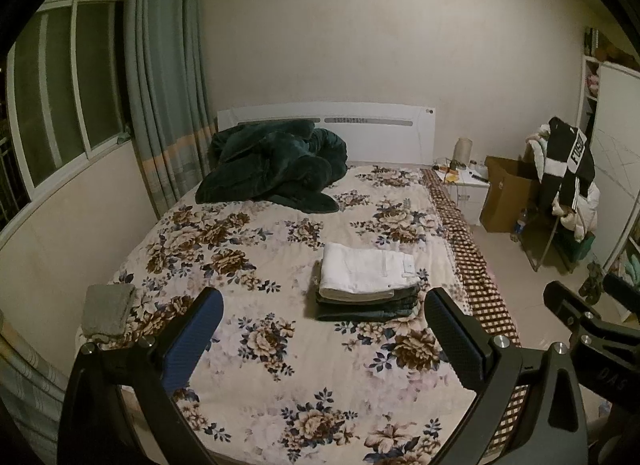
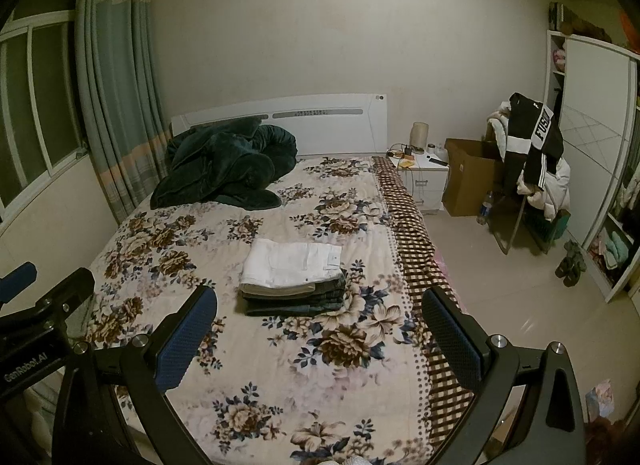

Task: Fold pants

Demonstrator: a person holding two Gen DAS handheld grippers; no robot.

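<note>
A stack of folded pants (image 1: 366,285) lies on the floral bedspread (image 1: 260,345), with white pants (image 1: 366,271) on top and darker pairs under them. It also shows in the right wrist view (image 2: 294,277). My left gripper (image 1: 324,329) is open and empty, held above the near part of the bed, short of the stack. My right gripper (image 2: 320,325) is open and empty too, at a similar height, near the stack's front edge. The right gripper shows at the right edge of the left wrist view (image 1: 592,317).
A dark green blanket (image 1: 276,163) is bunched at the headboard. A grey folded cloth (image 1: 106,309) lies at the bed's left edge. A nightstand (image 2: 424,175), a cardboard box (image 2: 472,177) and a chair with clothes (image 2: 532,161) stand to the right.
</note>
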